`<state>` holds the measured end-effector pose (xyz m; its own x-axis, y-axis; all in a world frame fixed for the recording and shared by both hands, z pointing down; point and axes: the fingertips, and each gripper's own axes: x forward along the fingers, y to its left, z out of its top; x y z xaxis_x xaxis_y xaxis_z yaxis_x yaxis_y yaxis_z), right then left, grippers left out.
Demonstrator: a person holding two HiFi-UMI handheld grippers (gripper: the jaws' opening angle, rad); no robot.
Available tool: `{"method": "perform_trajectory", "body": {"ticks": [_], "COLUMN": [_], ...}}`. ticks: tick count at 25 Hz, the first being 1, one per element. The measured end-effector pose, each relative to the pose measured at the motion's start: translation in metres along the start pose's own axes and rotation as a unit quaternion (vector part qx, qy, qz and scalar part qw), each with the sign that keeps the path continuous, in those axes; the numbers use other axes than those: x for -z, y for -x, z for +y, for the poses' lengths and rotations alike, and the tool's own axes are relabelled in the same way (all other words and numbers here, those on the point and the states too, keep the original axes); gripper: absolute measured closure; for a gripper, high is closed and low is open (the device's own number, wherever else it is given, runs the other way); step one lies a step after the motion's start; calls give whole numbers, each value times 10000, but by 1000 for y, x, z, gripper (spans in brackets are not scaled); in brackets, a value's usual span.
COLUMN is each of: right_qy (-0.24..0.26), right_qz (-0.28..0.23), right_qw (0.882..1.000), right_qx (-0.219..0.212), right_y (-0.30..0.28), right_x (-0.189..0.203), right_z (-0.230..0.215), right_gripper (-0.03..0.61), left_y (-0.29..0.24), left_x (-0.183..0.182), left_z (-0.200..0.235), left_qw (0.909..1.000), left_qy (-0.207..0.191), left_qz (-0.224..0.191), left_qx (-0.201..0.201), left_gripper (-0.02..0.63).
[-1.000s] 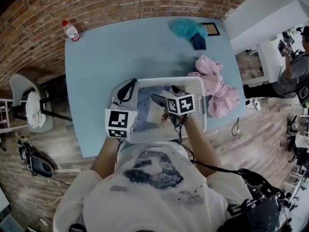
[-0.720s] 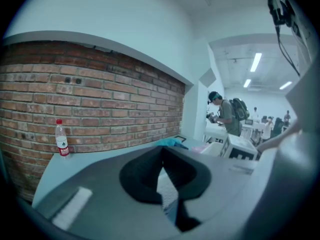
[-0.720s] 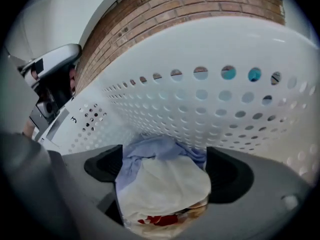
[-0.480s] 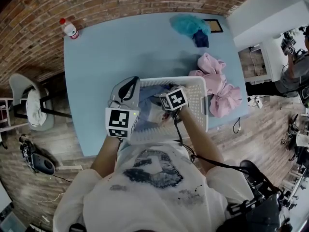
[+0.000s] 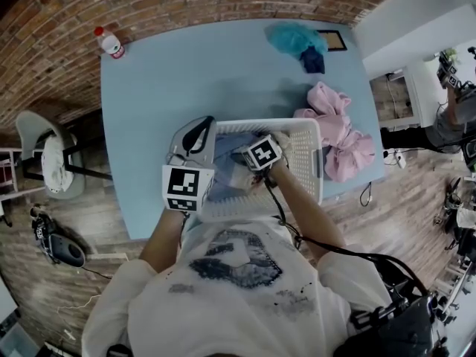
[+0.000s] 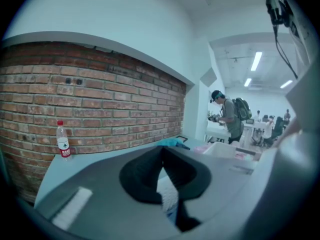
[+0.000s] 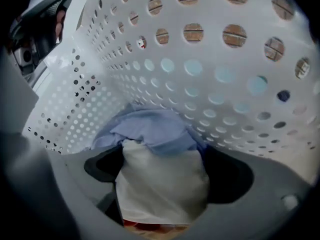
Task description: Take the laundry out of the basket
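**Right gripper clamped on white cloth inside basket**

The white perforated basket [image 5: 306, 162] sits on the light-blue counter [image 5: 186, 73] at the 6 o'clock edge, right in front of the person.

The right gripper [image 5: 253, 166] is down inside the basket. Its fingers are closed onto a bunch of white cloth [image 7: 162, 184] that fills the gap between them. A light-blue garment [image 7: 155, 129] lies touching the white cloth, just past it at 12 o'clock, against the basket wall.

The left gripper [image 5: 197, 134] is at the basket's 9 o'clock rim. Its fingers are almost together, with only a thin strip of the white perforated basket wall showing between them, so it looks pinched on the rim.

A pink laundry pile [image 5: 338, 132] lies on the counter at 3 o'clock of the basket, touching its outer side. A teal cloth [image 5: 294, 42] with a dark blue piece [image 5: 312, 62] beside it lies at 1 o'clock near the far edge, well apart from the basket. A plastic bottle [image 5: 110, 45] with a red cap stands upright at the 10 o'clock corner.
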<state>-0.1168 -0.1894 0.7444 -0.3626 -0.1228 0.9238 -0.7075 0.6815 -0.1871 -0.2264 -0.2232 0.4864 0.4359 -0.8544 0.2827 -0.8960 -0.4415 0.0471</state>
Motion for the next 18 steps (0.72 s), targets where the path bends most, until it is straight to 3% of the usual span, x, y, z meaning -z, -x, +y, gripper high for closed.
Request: {"method": "perform_trajectory", "body": {"ticks": [11,13,18], "right_qy": [380,495,729], "right_qz": [-95,53,350], "right_qw": [9992,9987,9956], "right_qx": [-44,-136,-464], "right_y": [-11,-9,-6], "right_x": [3,7,17], "right_z": [10,16,33], "right_gripper": [73,127,332], "left_y": [3,4,10], "left_x": [4,1,-3], "left_z": [3,2,2], "left_qw": [9999,9999,9998], "left_qy": [69,90,87], "left_qz": [19,-36,-92], "left_qx": [-70,-94,-148], "left_gripper": [623,623,623]}}
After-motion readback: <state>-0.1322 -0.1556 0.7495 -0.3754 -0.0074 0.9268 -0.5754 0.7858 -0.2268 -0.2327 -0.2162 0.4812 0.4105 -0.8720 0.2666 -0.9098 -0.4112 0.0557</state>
